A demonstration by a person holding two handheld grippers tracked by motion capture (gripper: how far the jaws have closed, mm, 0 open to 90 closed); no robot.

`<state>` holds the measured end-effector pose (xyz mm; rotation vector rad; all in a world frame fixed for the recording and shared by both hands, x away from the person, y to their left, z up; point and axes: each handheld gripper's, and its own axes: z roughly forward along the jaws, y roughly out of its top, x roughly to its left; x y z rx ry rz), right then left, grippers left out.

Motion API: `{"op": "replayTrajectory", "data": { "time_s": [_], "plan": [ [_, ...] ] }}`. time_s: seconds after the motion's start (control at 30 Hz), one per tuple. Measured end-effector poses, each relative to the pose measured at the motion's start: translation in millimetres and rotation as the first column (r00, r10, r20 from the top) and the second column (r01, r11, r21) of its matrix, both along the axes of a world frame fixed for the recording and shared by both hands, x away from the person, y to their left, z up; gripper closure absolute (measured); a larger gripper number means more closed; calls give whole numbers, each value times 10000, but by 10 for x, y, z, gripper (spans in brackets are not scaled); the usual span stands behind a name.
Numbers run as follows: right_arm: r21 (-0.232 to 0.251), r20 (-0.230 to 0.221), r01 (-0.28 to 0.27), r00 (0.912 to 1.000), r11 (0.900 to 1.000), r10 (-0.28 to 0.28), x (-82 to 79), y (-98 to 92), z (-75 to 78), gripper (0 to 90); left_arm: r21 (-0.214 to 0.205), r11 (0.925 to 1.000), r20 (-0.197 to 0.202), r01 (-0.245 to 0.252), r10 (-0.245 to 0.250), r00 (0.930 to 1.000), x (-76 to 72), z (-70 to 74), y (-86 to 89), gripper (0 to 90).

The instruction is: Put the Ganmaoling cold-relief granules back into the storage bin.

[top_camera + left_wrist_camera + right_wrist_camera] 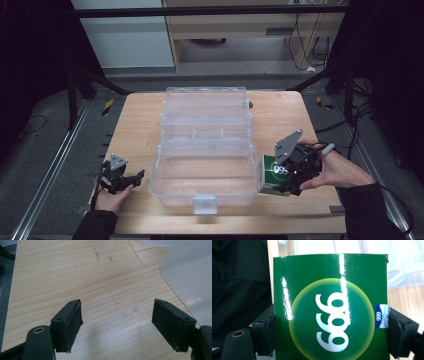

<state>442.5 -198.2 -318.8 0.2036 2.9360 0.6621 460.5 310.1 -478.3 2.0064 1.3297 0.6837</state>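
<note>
A green box (276, 174) printed with white digits is held just off the right side of the clear plastic case (205, 172). My right gripper (287, 176) is shut on it. In the right gripper view the green box (332, 310) stands between the two black pads (404, 332), which press on its sides. My left gripper (131, 179) rests at the table's front left, held by a hand. In the left gripper view its jaws stand wide apart with my left gripper (117, 325) over bare wood and nothing between them.
The clear case lies open in the middle of the wooden table (135, 130), its lid (206, 112) tipped back and a latch (205, 205) at the front. Its wall (190, 277) is near my left gripper. Metal rails and cables run around the table.
</note>
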Motion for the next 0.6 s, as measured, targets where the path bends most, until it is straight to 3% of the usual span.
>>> {"op": "replayTrajectory", "data": {
  "time_s": [0.6],
  "plan": [
    [40, 7, -146, 9999, 9999, 146, 132, 320, 63, 165, 36, 10000, -9, -7, 7, 10000, -1, -3, 4, 236]
  ]
}}
